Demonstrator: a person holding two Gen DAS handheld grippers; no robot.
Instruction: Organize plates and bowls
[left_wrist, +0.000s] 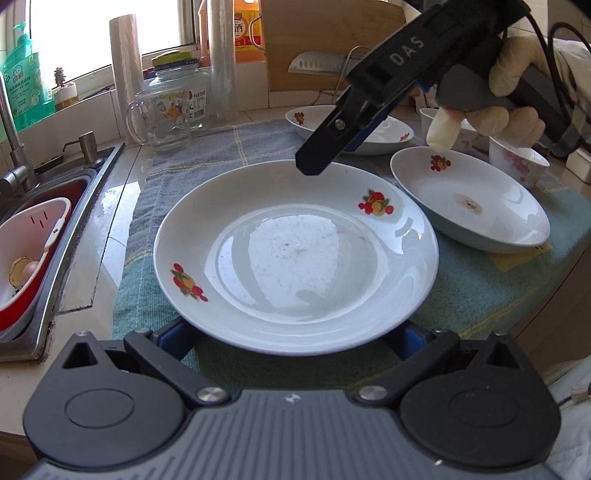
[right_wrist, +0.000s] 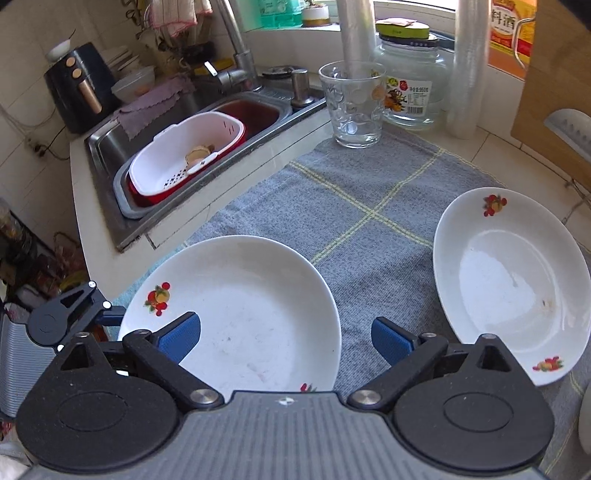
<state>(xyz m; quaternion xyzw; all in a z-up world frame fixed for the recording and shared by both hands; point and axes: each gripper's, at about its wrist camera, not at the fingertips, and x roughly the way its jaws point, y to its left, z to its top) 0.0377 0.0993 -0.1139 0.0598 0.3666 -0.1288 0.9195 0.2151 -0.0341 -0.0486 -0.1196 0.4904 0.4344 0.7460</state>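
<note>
Beside the sink (right_wrist: 110, 155), the left gripper (left_wrist: 295, 334) reaches under the near plate (left_wrist: 295, 254), its fingers' state hidden, while the right gripper (right_wrist: 286, 338) hovers spread-fingered and empty over its rim, which could slip if clamped off-centre.

3 white fruit-print plates (left_wrist: 295, 251) on cloth

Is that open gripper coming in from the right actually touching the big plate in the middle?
Apart. In the right wrist view, the right gripper hangs open above the plate, blue pads clear. The left wrist view shows its tip above the far rim.
</note>
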